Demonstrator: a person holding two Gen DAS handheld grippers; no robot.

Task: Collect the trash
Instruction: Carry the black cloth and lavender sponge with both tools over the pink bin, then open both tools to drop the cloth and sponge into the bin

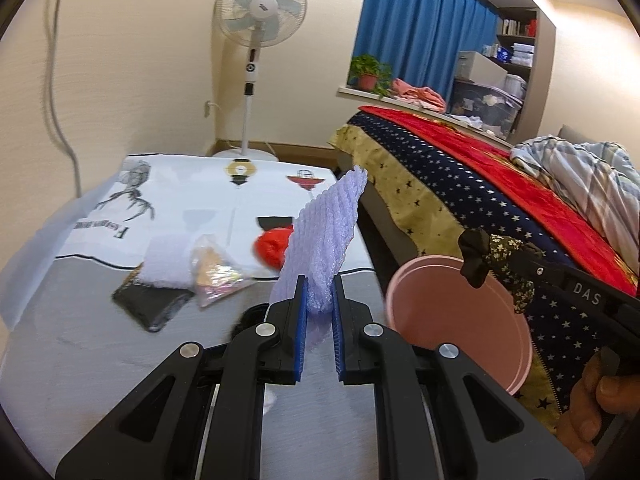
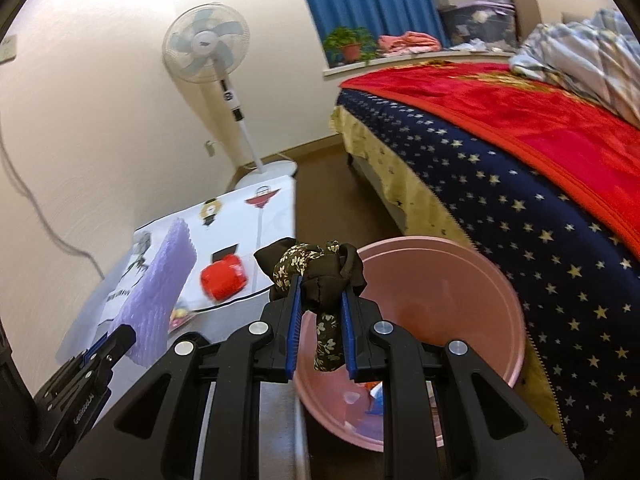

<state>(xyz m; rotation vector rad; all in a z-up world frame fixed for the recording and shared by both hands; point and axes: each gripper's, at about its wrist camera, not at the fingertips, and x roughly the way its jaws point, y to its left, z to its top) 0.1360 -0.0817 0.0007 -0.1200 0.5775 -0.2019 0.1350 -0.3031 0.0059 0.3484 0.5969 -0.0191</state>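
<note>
My left gripper (image 1: 319, 290) is shut on a lavender foam net sleeve (image 1: 324, 232), held upright above the table (image 1: 80, 360). The sleeve also shows in the right wrist view (image 2: 158, 292). My right gripper (image 2: 320, 294) is shut on a dark floral fabric scrunchie (image 2: 316, 272), held over the left rim of a pink basin (image 2: 440, 300) on the floor. The basin (image 1: 460, 320) and scrunchie (image 1: 496, 268) also show in the left wrist view. A red crumpled item (image 1: 272, 248), a clear snack bag (image 1: 212, 276), a white pad (image 1: 168, 264) and a black packet (image 1: 148, 308) lie on the table.
A bed with a starred navy and red cover (image 2: 520, 160) stands right of the basin. A standing fan (image 1: 260, 20) is at the far wall. A printed white cloth (image 1: 192, 196) covers the table's far half. Small scraps lie in the basin (image 2: 372, 396).
</note>
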